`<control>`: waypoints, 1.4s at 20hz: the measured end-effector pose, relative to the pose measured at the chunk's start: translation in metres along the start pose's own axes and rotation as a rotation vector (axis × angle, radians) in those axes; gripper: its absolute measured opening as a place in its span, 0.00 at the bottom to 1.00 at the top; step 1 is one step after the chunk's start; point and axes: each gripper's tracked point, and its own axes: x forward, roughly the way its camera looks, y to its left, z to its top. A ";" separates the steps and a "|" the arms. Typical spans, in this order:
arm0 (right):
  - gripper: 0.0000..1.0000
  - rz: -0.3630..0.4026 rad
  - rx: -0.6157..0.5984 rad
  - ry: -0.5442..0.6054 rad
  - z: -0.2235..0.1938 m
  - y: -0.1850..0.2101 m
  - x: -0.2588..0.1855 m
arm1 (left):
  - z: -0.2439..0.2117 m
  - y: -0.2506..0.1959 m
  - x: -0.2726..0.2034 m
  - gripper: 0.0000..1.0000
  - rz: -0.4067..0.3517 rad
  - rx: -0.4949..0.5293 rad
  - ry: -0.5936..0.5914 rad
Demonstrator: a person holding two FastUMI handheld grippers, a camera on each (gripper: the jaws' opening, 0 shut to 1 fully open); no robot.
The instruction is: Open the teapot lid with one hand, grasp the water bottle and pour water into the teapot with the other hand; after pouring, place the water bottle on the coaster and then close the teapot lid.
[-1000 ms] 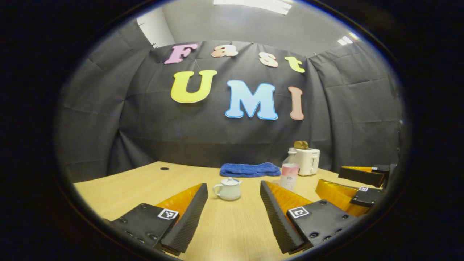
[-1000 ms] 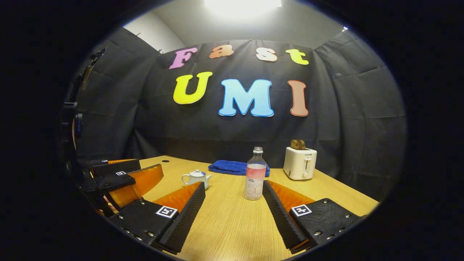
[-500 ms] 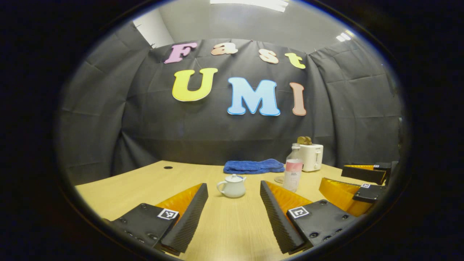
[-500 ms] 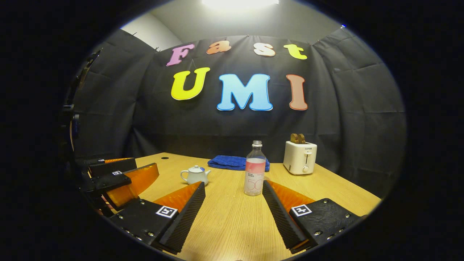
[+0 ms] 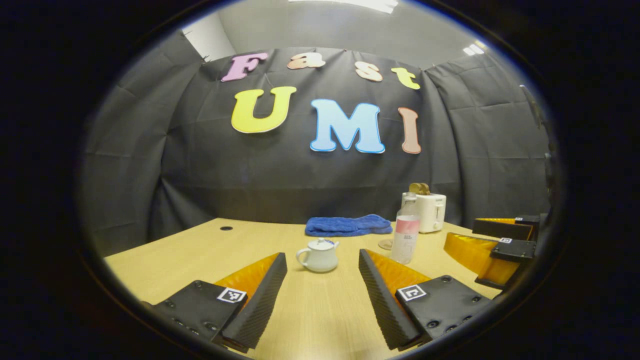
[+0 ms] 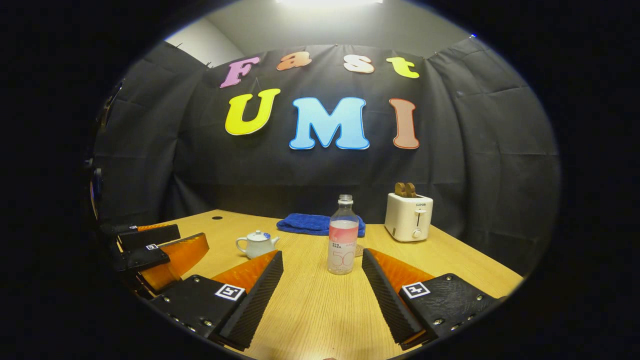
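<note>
A small white teapot (image 5: 318,255) with its lid on sits on the wooden table (image 5: 210,250), ahead of my left gripper (image 5: 322,262), which is open and holds nothing. A clear water bottle (image 5: 406,234) with a pink label stands upright to the right of the teapot, and a round coaster (image 5: 385,244) lies just behind it. In the right gripper view the bottle (image 6: 342,240) stands straight ahead of my right gripper (image 6: 322,260), open and empty, with the teapot (image 6: 256,244) to its left. The other gripper (image 6: 150,250) shows at the far left there.
A folded blue towel (image 5: 348,226) lies at the back of the table. A white toaster (image 6: 409,217) with bread in its slots stands at the back right. A small dark hole (image 5: 226,228) marks the table's back left. Black cloth walls close the booth.
Both grippers have edged forward and tipped slightly, so the teapot and bottle sit a little nearer and the wall sits higher in each view. Both grippers stay open; nothing was touched.
</note>
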 end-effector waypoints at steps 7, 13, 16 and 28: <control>0.98 -0.023 -0.048 0.003 0.020 -0.007 0.031 | 0.017 0.003 0.045 0.96 -0.021 0.011 -0.008; 0.98 -0.044 -0.044 0.030 0.026 -0.014 0.061 | 0.010 0.002 0.081 0.96 -0.054 0.010 0.027; 0.98 -0.063 -0.046 0.027 0.033 -0.021 0.077 | 0.006 0.002 0.101 0.97 -0.074 -0.017 0.054; 0.98 -0.126 0.015 0.140 -0.006 -0.045 0.159 | -0.004 -0.003 0.186 0.95 -0.170 -0.008 0.092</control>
